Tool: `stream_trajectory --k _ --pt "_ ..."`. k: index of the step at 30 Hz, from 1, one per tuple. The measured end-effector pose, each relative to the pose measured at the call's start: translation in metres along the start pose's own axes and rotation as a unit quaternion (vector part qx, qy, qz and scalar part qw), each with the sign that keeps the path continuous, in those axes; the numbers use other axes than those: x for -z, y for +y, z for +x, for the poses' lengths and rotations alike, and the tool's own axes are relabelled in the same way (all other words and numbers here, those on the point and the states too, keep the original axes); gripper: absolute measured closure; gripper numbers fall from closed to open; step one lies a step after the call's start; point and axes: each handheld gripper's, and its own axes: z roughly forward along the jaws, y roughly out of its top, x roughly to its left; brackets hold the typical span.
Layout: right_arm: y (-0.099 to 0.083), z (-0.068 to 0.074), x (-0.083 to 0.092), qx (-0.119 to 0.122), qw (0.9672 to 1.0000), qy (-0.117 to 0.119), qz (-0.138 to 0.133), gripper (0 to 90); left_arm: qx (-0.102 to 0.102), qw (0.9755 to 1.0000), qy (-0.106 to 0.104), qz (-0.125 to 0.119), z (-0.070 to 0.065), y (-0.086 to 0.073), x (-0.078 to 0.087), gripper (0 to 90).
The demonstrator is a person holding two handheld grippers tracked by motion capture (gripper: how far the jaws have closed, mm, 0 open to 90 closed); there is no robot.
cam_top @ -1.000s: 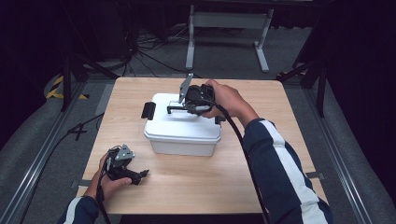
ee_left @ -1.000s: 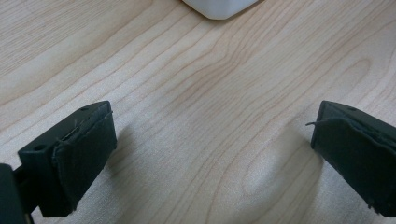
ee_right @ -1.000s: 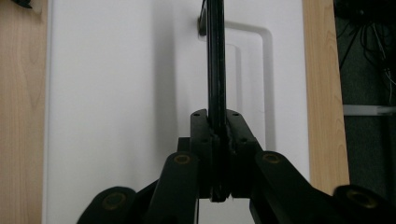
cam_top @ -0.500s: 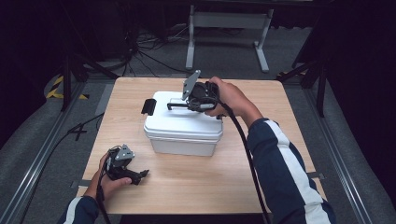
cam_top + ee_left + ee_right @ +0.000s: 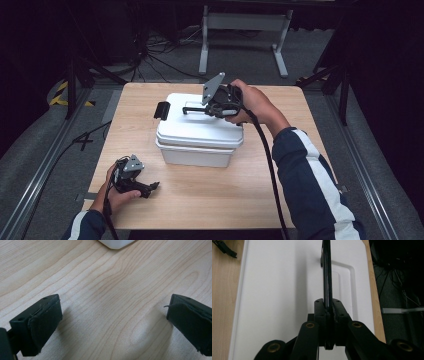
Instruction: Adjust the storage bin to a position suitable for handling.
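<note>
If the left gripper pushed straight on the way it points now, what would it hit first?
Probably the white box: its corner sits ahead of the open left gripper, with bare table between. Depth is unclear.

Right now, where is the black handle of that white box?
In the high view the handle stands raised over the middle of the box lid, clamped in the right hand-held gripper; the right gripper view shows it edge-on between the jaws.

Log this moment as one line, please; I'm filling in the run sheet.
right tongs: shut on black handle of white lidded box | left tongs: open, empty, over wooden table
</note>
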Motion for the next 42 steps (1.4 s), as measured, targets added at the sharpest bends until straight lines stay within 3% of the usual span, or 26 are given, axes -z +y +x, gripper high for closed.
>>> stream_trajectory --k 22,29,42 --pt "-0.05 0.002 0.051 -0.029 0.999 -0.035 -0.005 85.1 0.0 1.0 0.0 0.0 0.0 0.0 0.0 0.5" --pt "-0.078 0.002 0.072 -0.048 0.9975 -0.052 -0.004 85.1 0.0 1.0 0.0 0.0 0.0 0.0 0.0 0.5" --pt "-0.118 0.004 0.096 -0.066 0.9951 -0.073 -0.01 85.0 0.0 1.0 0.001 -0.002 0.0 0.0 0.0 0.5"
